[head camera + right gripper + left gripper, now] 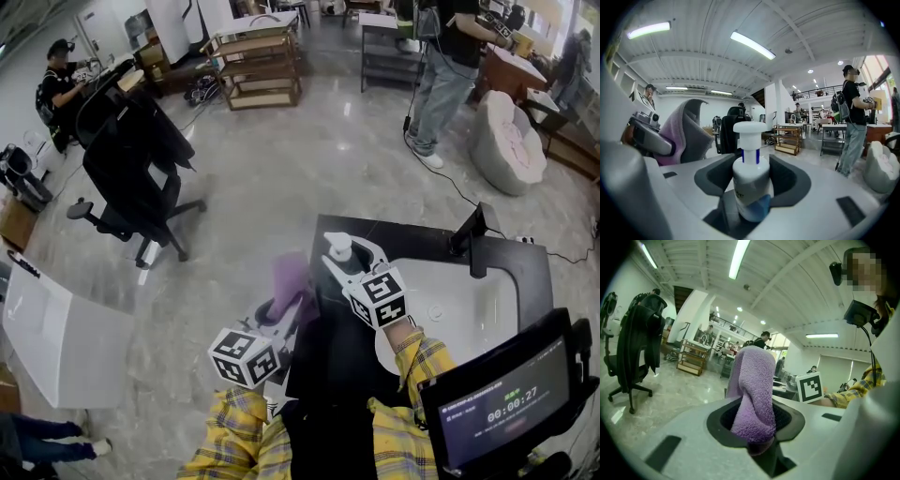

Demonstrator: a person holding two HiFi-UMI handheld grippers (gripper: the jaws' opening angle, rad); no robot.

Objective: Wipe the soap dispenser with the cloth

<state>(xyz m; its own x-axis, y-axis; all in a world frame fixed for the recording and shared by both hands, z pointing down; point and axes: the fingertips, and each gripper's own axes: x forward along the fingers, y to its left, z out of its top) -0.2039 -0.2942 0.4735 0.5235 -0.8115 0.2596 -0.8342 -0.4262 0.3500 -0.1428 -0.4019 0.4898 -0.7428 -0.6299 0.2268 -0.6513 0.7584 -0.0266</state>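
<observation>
**Dispenser gripped upright beside the raised cloth**

The right gripper (752, 187) is clamping the white plastic pump-top soap dispenser (751, 173) across its body. The bottle's long axis is running roughly vertical, with the pump head uppermost. It is hanging over the far left corner of the black countertop (422, 244), left of the white sink basin (469, 309).

The left gripper (757, 420) is pinching the purple terry cloth (752, 394), which is standing up out of its jaws. The cloth is hovering just left of the dispenser, past the counter's left edge and over the pale marble floor (253, 178). The two appear to be apart, though the gap is hard to judge.

The floor is lying open to the left, and the black office chair (131, 178) is standing well apart.

In the head view the jaws are hiding the bottle's body, so only the pump head is showing. The label print is too small to read.
</observation>
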